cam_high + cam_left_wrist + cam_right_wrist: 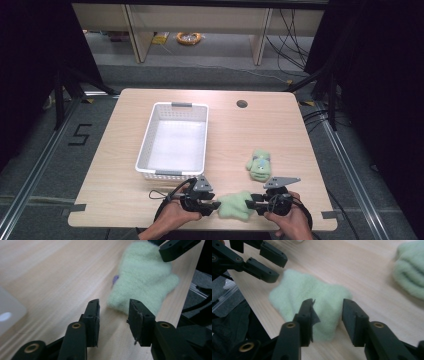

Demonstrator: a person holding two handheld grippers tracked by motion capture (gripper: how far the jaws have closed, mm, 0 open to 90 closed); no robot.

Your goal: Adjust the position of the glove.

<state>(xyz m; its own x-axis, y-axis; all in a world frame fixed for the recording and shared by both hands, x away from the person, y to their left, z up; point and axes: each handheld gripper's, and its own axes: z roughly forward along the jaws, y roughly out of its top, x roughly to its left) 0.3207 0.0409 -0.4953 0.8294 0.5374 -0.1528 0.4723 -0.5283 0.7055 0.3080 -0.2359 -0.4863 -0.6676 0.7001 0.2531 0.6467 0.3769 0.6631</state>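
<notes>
High view: the near mitten [235, 205] lies flat at the table's [120, 165] front edge between the left gripper [212, 204] and right gripper [251, 204], both part-open and gripping nothing, with a second mitten [259, 165] just beyond and a white basket [146, 141] to the left.

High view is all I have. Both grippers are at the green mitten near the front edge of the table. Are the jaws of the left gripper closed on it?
Observer: No. The left gripper has its jaws apart, and the mitten lies flat just past their tips.
Operator: And the right gripper?
Observer: The right gripper is open too. The mitten's fluffy edge sits low between the jaws, and they do not press it.
Operator: Are the pads in good condition?
Observer: One pad on the right gripper has lining that is peeling at the tip.
</notes>
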